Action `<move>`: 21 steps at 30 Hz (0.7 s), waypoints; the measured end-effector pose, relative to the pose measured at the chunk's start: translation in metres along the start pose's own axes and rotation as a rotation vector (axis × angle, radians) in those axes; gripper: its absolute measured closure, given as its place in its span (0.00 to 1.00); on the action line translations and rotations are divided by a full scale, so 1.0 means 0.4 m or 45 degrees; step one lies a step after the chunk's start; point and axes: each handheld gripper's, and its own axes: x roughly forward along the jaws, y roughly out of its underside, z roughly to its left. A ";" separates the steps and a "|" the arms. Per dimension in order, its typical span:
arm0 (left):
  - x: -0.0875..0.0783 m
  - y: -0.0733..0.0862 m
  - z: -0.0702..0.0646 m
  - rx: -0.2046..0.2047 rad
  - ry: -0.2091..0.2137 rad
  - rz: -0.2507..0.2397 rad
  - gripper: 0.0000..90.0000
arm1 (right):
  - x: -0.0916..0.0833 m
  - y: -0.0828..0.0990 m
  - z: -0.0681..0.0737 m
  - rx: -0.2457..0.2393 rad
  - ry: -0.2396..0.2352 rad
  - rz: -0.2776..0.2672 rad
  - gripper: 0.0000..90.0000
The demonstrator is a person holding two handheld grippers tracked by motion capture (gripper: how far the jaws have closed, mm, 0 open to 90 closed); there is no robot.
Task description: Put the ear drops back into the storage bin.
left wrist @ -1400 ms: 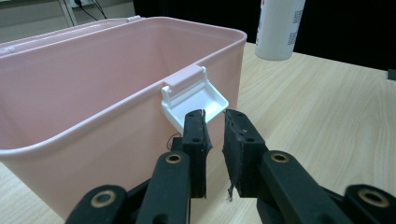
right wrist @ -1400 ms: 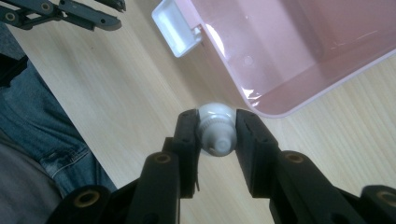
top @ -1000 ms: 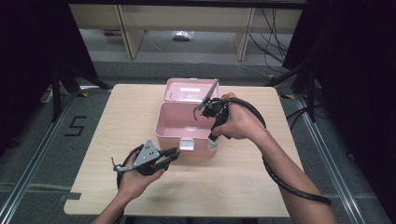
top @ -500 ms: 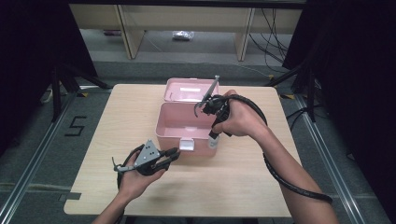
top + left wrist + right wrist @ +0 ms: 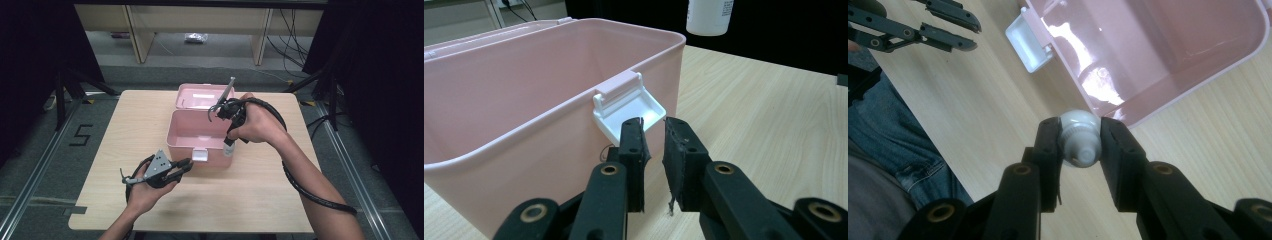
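Light wood-grain table (image 5: 125, 125) on grey floor, dark curtains at both sides, shelf legs at the far end. Pink plastic box (image 5: 192, 132) sits mid-table, lid open toward the far side, white latch (image 5: 629, 107) on its near wall. Right gripper (image 5: 1080, 142) clamps a small white bottle (image 5: 1078, 137) by its ribbed cap, above the box's right near corner. Left gripper (image 5: 653, 137) near the latch, jaws slightly apart, nothing between them.

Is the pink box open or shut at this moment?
Open. The pink box shows its bare inside, its lid is swung back behind it, and the white latch hangs free.
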 end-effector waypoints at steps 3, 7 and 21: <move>0.001 0.001 0.001 -0.004 0.007 -0.013 0.86 | -0.003 -0.002 -0.001 0.003 -0.003 0.011 0.79; 0.001 0.000 0.002 -0.002 0.007 -0.014 0.86 | -0.004 -0.003 -0.003 0.025 0.000 0.007 0.79; 0.000 0.000 -0.001 0.006 0.000 0.001 0.86 | -0.012 -0.010 -0.021 0.011 0.001 0.004 0.79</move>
